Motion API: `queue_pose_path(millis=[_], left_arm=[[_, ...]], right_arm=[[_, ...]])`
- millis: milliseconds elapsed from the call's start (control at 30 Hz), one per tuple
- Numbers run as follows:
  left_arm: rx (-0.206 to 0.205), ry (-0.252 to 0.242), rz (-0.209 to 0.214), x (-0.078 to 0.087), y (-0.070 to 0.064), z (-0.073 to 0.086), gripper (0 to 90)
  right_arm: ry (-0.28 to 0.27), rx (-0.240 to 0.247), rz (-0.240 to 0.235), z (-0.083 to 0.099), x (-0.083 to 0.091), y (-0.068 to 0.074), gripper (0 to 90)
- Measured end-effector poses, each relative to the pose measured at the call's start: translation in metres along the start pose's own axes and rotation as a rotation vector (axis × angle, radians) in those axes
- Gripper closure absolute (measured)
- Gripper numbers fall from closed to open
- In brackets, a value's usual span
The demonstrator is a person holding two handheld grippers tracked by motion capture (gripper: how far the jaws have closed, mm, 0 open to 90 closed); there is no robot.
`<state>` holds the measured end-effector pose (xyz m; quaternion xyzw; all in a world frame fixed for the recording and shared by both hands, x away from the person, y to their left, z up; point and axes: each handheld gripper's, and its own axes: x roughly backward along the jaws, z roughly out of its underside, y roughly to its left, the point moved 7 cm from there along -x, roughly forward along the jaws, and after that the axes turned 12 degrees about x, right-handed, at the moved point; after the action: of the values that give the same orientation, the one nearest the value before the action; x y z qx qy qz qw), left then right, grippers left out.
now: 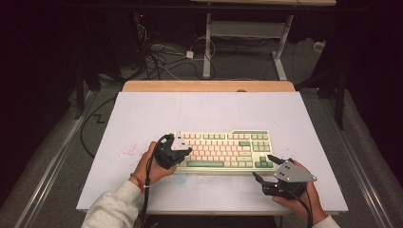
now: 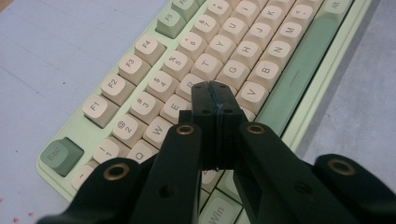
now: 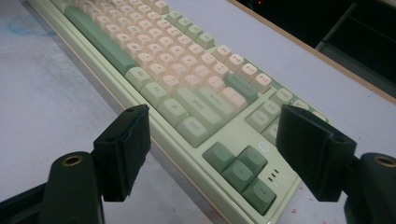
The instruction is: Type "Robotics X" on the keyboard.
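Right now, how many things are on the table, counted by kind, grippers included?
Keyboard: 1
Grippers: 2, the left gripper shut over the keys and the right gripper open at the keyboard's right end
Total: 3

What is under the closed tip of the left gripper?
The left gripper, jaws pressed together, sits over the keyboard, on its letter rows between the R, E, G and V keys. The key directly beneath the tip is covered, so its legend cannot be read.
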<state>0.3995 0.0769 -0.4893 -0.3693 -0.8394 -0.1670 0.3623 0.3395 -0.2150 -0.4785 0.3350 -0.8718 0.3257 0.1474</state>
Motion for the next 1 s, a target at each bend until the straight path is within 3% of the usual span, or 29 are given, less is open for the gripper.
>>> queue_pose_path(millis=[500,1000], left_arm=[[-0.03,-0.025,0.024,0.007,-0.013,-0.006,87.4],[-0.07,-0.017,0.048,0.008,-0.028,-0.006,87.4]], right_arm=[[0.001,0.003,0.004,0.0,0.0,-0.001,26.6],[0.0,0.005,0.003,-0.001,0.001,0.0,26.6]])
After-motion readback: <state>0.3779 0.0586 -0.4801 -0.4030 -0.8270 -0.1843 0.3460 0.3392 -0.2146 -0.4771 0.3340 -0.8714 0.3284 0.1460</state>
